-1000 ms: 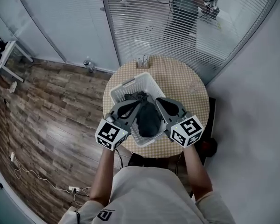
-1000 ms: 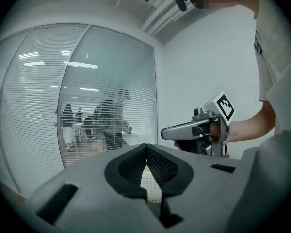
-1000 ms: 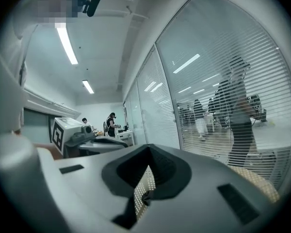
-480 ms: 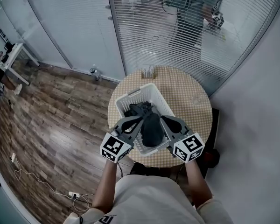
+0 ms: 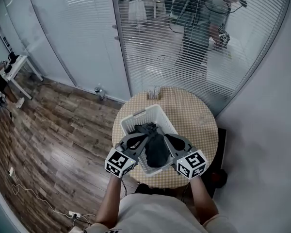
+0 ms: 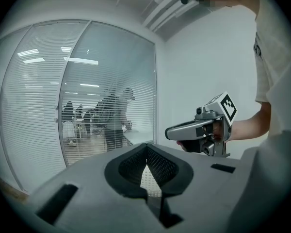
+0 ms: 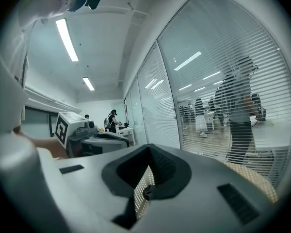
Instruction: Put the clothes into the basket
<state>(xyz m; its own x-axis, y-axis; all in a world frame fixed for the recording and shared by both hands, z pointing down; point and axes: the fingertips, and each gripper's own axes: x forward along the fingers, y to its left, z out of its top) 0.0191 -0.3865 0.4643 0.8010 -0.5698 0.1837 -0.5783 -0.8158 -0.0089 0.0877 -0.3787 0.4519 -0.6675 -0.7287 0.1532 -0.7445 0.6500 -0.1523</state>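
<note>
**A:** Where do the clothes sit?

**B:** The dark clothes (image 5: 156, 148) lie heaped inside the white laundry basket (image 5: 137, 115), mostly in the half nearer you. The basket stands on the round checkered table (image 5: 196, 118), toward its left side.

**A:** And my grippers?

**B:** Your left gripper (image 6: 146, 145) has its jaws together, tips meeting, with nothing caught between them. Only the basket's white mesh shows through the gap behind the tips. Your right gripper (image 7: 148, 147) is the same: jaws closed on nothing, with mesh showing below.

**A:** Where are they over the table?

**B:** You hold both above the basket's near end, one on each side of the heap, angled inward toward it. I cannot tell whether either tip touches the cloth.

**A:** Anything else nearby?

**B:** A small holder (image 5: 153, 92) stands at the table's far edge. Beyond it, a person (image 5: 203, 28) stands behind the glass wall's blinds.
</note>
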